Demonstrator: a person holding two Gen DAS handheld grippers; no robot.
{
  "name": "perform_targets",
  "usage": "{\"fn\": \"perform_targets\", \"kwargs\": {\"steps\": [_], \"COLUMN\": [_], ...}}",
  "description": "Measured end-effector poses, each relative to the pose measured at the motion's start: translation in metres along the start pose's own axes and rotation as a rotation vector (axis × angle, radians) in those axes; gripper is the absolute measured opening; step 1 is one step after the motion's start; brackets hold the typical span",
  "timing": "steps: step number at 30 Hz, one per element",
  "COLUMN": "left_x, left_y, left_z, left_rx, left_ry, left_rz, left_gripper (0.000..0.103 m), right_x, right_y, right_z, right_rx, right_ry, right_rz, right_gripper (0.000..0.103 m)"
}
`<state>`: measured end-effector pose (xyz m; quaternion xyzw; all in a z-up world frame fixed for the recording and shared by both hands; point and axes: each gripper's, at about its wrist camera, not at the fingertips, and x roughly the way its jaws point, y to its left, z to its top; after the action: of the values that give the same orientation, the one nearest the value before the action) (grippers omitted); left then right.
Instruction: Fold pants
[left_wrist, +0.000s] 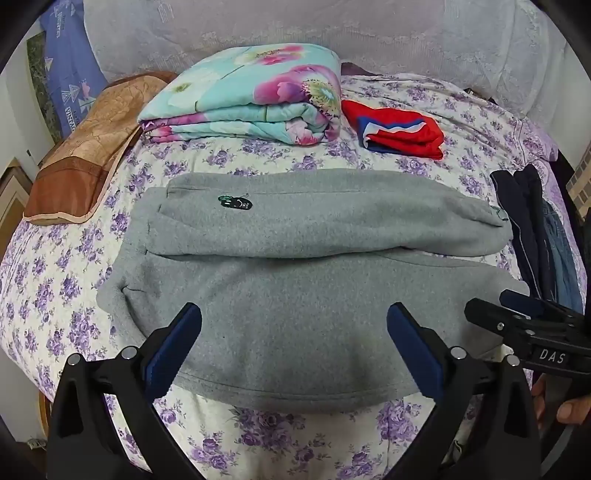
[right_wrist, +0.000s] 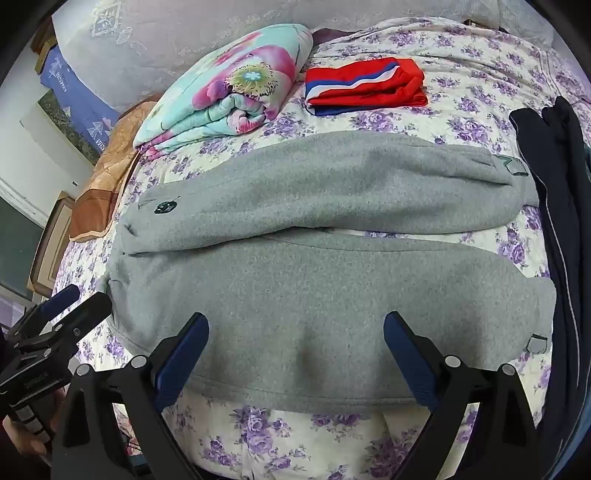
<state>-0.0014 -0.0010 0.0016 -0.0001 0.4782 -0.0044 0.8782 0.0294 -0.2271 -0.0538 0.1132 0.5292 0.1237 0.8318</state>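
Grey sweatpants (left_wrist: 295, 266) (right_wrist: 314, 280) lie flat across the flowered bedsheet, both legs side by side and running left to right, waistband at the left, cuffs at the right. A small dark logo (left_wrist: 235, 202) marks the far leg near the waist. My left gripper (left_wrist: 293, 343) is open above the near leg's front edge, nothing between its blue pads. My right gripper (right_wrist: 295, 350) is open too, over the same near leg, empty. Each gripper shows in the other's view: the right one (left_wrist: 517, 314) at the right edge, the left one (right_wrist: 66, 306) at the left edge.
A folded floral quilt (left_wrist: 251, 99) and a folded red, white and blue garment (left_wrist: 399, 127) lie behind the pants. Dark garments (left_wrist: 535, 229) lie at the right bed edge. A brown pillow (left_wrist: 88, 147) sits at the left. A hand (left_wrist: 569, 406) holds the right gripper.
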Motion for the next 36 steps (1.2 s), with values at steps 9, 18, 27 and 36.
{"fn": "perform_targets", "kwargs": {"steps": [9,18,27,36], "left_x": [0.001,0.012,0.012,0.014], "left_y": [0.002,0.009,0.011,0.011], "left_z": [0.000,0.003,0.002,0.001], "left_rx": [-0.014,-0.031,-0.036,-0.037], "left_ry": [0.029,0.040,0.043,0.051], "left_rz": [-0.017,-0.008,-0.009,-0.008], "left_gripper": [0.098,0.098,0.098,0.098], "right_x": [0.007,0.010,0.011,0.011], "right_y": [-0.001,0.005,0.008,0.007], "right_z": [0.000,0.003,0.005,0.005], "right_rx": [-0.009,-0.015,-0.016,-0.014], "right_ry": [0.009,0.018,0.022,0.023], "right_rz": [0.000,-0.008,-0.009,-0.008], "right_gripper": [0.096,0.097,0.097,0.097]}}
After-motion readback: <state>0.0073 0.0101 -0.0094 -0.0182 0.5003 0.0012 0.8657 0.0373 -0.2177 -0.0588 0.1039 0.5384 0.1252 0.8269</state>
